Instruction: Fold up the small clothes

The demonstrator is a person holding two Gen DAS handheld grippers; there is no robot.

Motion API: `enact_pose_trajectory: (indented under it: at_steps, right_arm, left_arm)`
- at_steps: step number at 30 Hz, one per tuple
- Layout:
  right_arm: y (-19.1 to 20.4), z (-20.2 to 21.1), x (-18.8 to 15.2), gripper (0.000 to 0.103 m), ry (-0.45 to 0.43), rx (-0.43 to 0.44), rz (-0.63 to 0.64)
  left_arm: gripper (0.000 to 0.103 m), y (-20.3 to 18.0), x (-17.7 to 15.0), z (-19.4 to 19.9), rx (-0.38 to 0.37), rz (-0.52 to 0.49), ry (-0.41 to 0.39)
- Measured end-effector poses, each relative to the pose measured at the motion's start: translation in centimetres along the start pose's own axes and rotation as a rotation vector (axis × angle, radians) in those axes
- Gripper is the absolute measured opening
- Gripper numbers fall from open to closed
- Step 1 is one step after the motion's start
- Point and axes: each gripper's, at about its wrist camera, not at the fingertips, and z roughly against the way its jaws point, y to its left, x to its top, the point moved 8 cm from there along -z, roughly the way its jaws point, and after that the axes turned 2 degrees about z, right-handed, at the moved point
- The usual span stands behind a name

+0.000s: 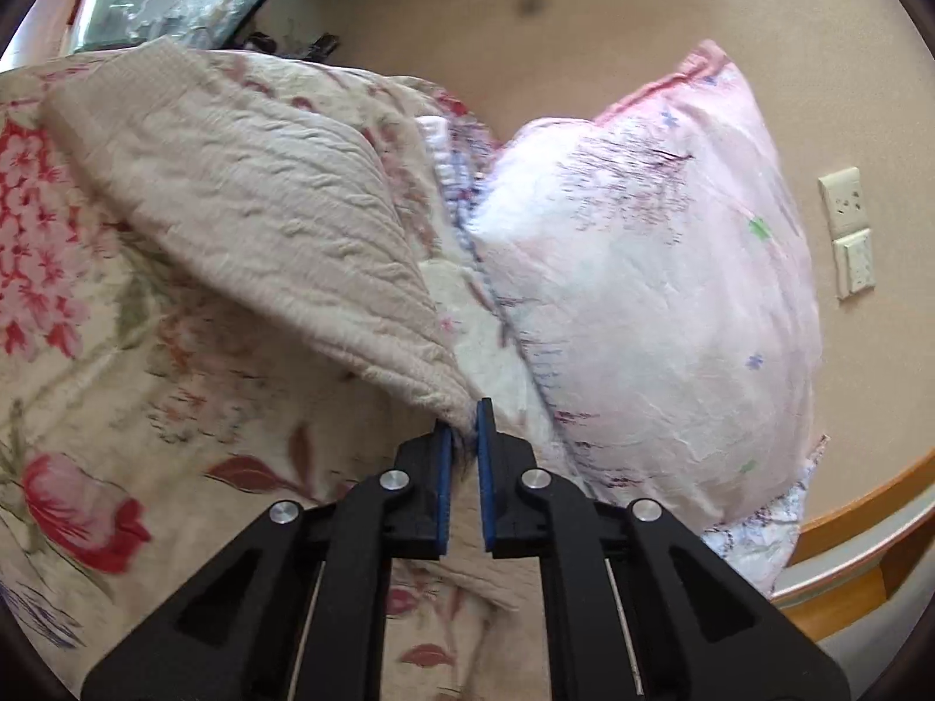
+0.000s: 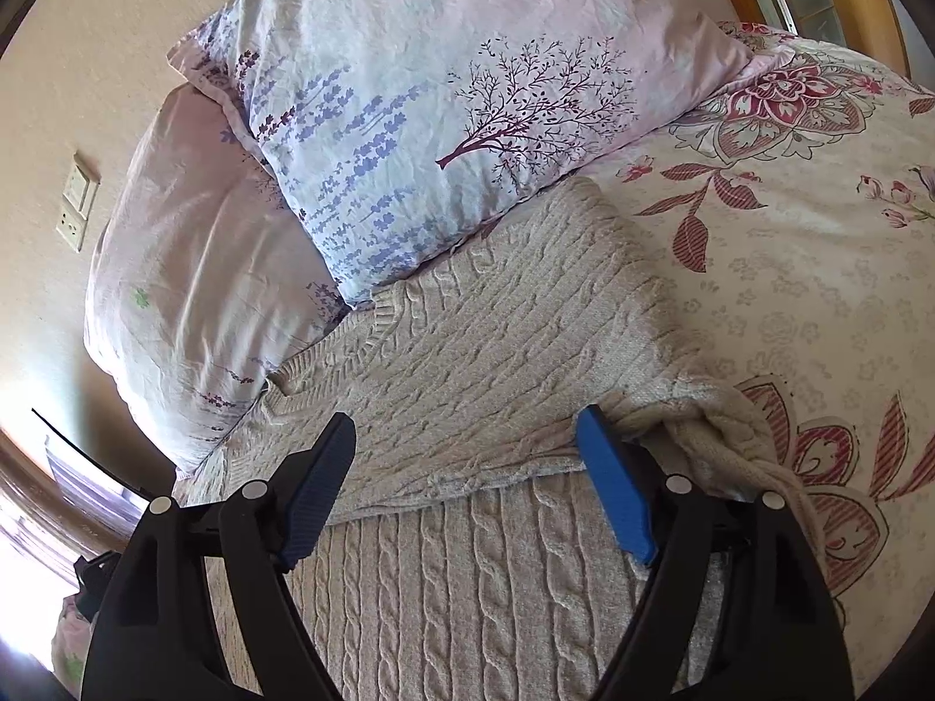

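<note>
A cream cable-knit sweater [image 2: 467, 362] lies on the floral bedspread [image 2: 818, 269], its upper part folded over the lower part. My left gripper [image 1: 464, 426] is shut on a corner of the sweater [image 1: 245, 204] and holds it lifted off the bed, the fabric stretching up and left. My right gripper [image 2: 467, 450] is open wide just above the sweater's folded edge, one blue pad on each side, holding nothing. A bunched sleeve [image 2: 730, 426] lies by the right finger.
Two pink printed pillows [image 2: 444, 93] lean at the head of the bed, right behind the sweater; one shows in the left wrist view [image 1: 643, 292]. A beige wall with sockets [image 1: 847, 228] and a wooden bed frame [image 1: 847, 526] lie beyond.
</note>
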Motion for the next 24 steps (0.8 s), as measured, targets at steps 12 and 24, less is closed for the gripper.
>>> enact_pose_trajectory:
  at_steps: [12, 24]
  right_arm:
    - [-0.1, 0.2, 0.0, 0.08, -0.011, 0.02, -0.014]
    - [0.0, 0.3, 0.0, 0.081, -0.014, 0.028, -0.017]
  left_arm:
    - [0.007, -13.8, -17.9, -7.7, -0.266, -0.267, 0.314]
    - [0.041, -8.9, -22.3, -10.6, -0.146, -0.124, 0.442]
